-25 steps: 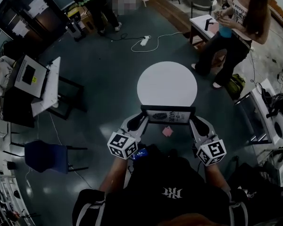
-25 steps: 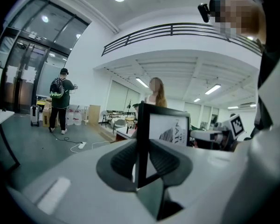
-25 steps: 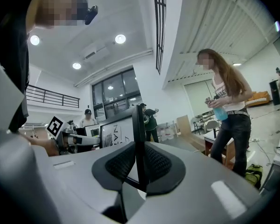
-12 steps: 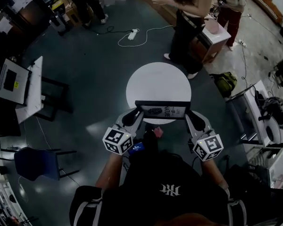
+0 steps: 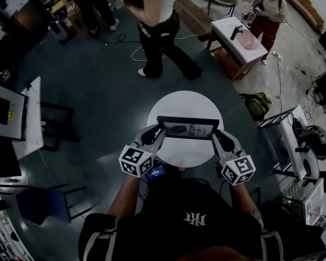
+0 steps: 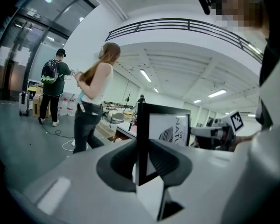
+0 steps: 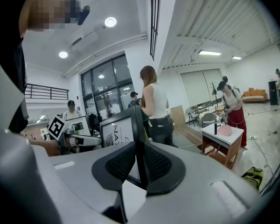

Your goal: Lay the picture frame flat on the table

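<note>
While it is clamped by its two side edges, the picture frame (image 5: 187,128) stands upright over the round white table (image 5: 186,103), its printed face toward the person holding it; whether its lower edge touches the table top cannot be told. Left gripper (image 5: 156,133): jaws closed on the frame's left black border, the dark ribbed pads (image 6: 119,160) pressing either side of that edge in the left gripper view, where the frame (image 6: 163,127) shows a white sheet with dark lettering. Right gripper (image 5: 219,137): jaws closed on the opposite border, seen edge-on in the right gripper view with the frame (image 7: 117,133) rising between the pads (image 7: 158,164). Marker cubes: one on the left gripper (image 5: 137,160), one on the right gripper (image 5: 238,169), both nearer the holder than the table. Surroundings, on dark floor: a person in a white top and dark trousers (image 5: 158,34) beyond the table; a small white side table (image 5: 228,29) bearing a pink item (image 5: 246,39); a green bag (image 5: 256,103) to the round table's right.
</note>
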### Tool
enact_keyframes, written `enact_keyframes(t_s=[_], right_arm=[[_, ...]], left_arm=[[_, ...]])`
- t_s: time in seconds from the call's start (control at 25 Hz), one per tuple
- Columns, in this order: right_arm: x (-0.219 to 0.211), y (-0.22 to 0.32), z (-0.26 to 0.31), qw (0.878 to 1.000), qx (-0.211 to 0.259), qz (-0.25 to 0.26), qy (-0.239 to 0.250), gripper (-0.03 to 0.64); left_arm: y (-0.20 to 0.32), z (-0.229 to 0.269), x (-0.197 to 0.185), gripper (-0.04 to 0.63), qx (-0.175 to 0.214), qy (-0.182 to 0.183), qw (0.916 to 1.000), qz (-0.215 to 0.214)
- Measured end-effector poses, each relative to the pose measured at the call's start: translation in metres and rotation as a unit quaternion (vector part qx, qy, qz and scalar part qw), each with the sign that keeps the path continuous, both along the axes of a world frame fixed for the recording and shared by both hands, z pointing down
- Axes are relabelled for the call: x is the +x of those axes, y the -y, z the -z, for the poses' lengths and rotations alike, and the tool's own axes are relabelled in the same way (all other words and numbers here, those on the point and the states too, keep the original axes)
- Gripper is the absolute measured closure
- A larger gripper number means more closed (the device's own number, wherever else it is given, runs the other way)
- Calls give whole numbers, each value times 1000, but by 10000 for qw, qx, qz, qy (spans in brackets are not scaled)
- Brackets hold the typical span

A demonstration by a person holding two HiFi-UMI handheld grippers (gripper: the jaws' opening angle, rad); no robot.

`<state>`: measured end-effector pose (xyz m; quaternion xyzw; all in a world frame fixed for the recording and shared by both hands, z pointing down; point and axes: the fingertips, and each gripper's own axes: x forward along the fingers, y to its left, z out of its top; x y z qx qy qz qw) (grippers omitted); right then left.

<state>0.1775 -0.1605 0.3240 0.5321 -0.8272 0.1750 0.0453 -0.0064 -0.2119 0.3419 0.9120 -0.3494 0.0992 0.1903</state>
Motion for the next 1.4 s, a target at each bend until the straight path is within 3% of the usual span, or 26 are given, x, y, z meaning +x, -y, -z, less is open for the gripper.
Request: enact_keyframes(t_s=[0.28, 0.56, 0.76, 0.96, 1.2, 1.4], right_arm=[[-11, 73, -40, 9992, -391, 41, 88, 557], [17, 108, -114, 9937, -1044, 283, 299, 558], [48, 130, -159, 9840, -1627, 533, 498, 560], [86, 165, -211, 9777, -1929, 590, 590, 560], [97, 181, -275, 9668, -2402, 574, 664, 558], [91, 186, -318, 9602, -2624, 601, 742, 558]], left_arm=[[73, -37, -12, 520, -284, 189, 9994, -88], [109, -107, 18, 522, -802, 515, 9954, 82], [126, -149, 47, 518, -1375, 819, 9869, 188], [156, -203, 83, 520, -1691, 902, 9811, 256], [161, -272, 93, 518, -2178, 1054, 9699, 273], [167, -311, 87, 519, -2315, 1124, 9657, 345]])
